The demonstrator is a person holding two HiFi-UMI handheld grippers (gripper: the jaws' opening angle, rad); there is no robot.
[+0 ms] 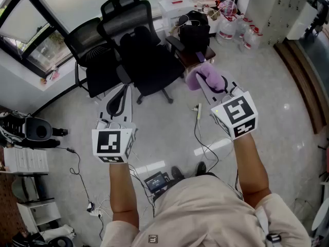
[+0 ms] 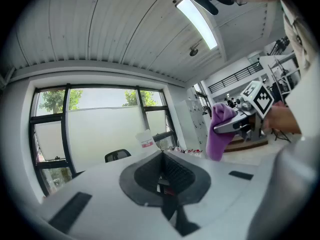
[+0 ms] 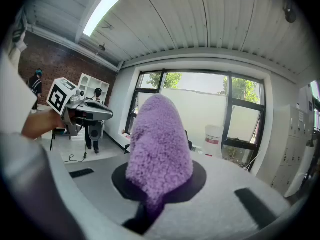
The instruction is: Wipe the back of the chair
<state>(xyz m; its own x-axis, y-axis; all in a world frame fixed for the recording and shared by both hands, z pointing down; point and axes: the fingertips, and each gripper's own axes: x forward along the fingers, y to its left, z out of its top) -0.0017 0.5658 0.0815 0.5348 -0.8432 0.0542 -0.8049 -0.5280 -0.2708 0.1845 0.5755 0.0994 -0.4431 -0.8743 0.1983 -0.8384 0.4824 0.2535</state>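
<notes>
Near the black mesh office chair (image 1: 146,55), the right tool (image 1: 204,81) clamps a fluffy purple cloth (image 1: 197,75); the left tool (image 1: 122,94) seems closed, empty.

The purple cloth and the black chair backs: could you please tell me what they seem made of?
The cloth: probably microfibre, matte, with dense fuzzy pile. The chair backs: seemingly black mesh in a plastic-looking frame; thin, ribbed, slightly see-through.

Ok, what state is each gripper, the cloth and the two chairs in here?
left gripper: jaws together, nothing between them.
right gripper: shut on the purple cloth.
purple cloth: bunched, held in the air, clear of both chairs.
nearer black chair: upright, untouched.
farther black chair: upright beside it, untouched.
</notes>
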